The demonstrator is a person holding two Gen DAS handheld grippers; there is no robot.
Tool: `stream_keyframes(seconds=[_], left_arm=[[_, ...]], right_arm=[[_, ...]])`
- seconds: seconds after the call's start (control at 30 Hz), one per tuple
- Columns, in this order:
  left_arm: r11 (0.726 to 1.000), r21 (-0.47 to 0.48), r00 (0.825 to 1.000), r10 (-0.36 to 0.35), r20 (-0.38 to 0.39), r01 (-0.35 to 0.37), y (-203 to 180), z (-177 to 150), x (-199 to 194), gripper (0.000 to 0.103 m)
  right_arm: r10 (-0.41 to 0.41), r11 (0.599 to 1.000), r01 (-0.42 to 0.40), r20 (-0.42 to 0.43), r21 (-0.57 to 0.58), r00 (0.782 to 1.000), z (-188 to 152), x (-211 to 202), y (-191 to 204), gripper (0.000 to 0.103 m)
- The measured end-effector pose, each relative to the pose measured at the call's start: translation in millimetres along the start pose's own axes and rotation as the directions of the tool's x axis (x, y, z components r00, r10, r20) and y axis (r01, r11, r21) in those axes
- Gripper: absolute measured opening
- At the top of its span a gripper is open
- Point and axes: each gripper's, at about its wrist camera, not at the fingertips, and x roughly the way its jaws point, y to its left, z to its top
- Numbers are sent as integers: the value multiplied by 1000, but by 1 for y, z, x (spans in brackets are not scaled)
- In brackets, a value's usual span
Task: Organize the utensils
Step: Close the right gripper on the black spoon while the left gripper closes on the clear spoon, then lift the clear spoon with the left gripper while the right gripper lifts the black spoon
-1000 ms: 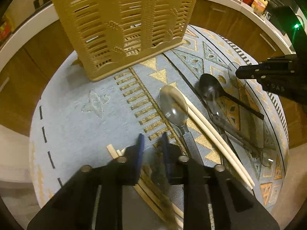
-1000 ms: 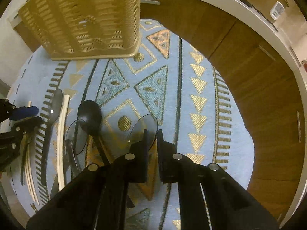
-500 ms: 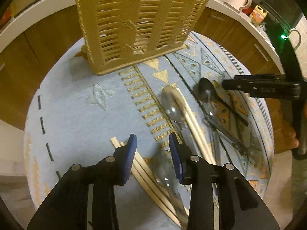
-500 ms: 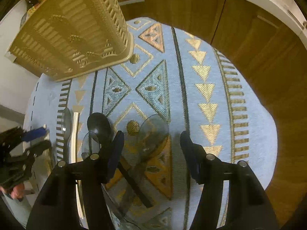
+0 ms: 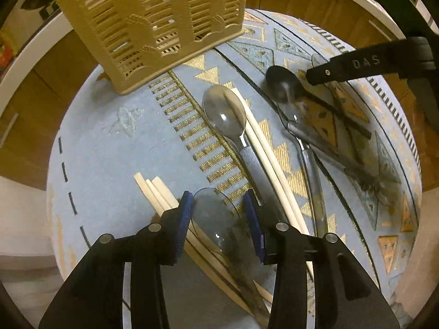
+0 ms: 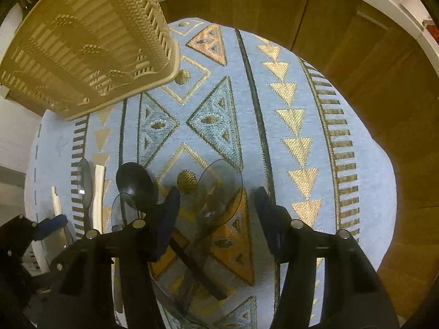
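Note:
In the left wrist view my left gripper (image 5: 218, 213) points down at the mat, its jaws opening. The bowl of a clear plastic spoon (image 5: 214, 216) lies between the blue pads (image 5: 185, 213), ungripped, on top of wooden chopsticks (image 5: 156, 192). In the right wrist view my right gripper (image 6: 216, 208) has its jaws wide and closing. Another clear spoon's bowl (image 6: 219, 189) lies between them, untouched. A black spoon (image 6: 134, 181) lies just to its left. The beige slotted utensil basket (image 5: 153, 27) stands at the mat's far end.
A patterned blue and gold mat (image 5: 109, 142) covers the round table. Between the grippers lie a clear spoon (image 5: 225, 112), a pair of chopsticks (image 5: 263, 148), the black spoon (image 5: 282, 82) and a further clear spoon (image 5: 310, 164). Wooden cabinets (image 6: 356, 54) surround the table.
Both grippers were shut a second ago and now stand open. The left one shifted so a clear spoon bowl sits between its pads. The right one rolled slightly over its spoon.

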Motion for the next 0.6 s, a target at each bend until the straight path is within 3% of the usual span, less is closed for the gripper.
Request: stream_keyframes(seconds=[0.13,0.17,0.23,0.33,0.43,0.57,0.6], left_arm=[[1000,-19,1000,16,9,-16,-2,-2,-1,37],[1000,-21,1000,19,12,-19,-3,-3,-2,33],[999,-20,999,33,21,-32,-7,-6,-3,31],[998,-23,997,55,46,-54,-14,-13,-8,30],[998,-44,991,48,123,-43,-16,-23,-23,30],[996,-87,960,26,278,-1,-8,-29,-64,30],[995,-97,942,22,334,11,-6,-31,-80,30]], right_arm=[[-65,997,65,8,-32,998,0,4,14,53],[-67,997,67,11,-39,998,-1,3,16,48],[-62,996,63,12,-60,998,-4,1,22,30],[-90,990,94,40,-110,995,-10,-3,32,29],[-50,990,61,88,-130,995,-18,-13,32,28],[12,987,31,261,-160,965,-39,-57,24,28],[50,986,2,306,-167,951,-44,-70,20,28]])
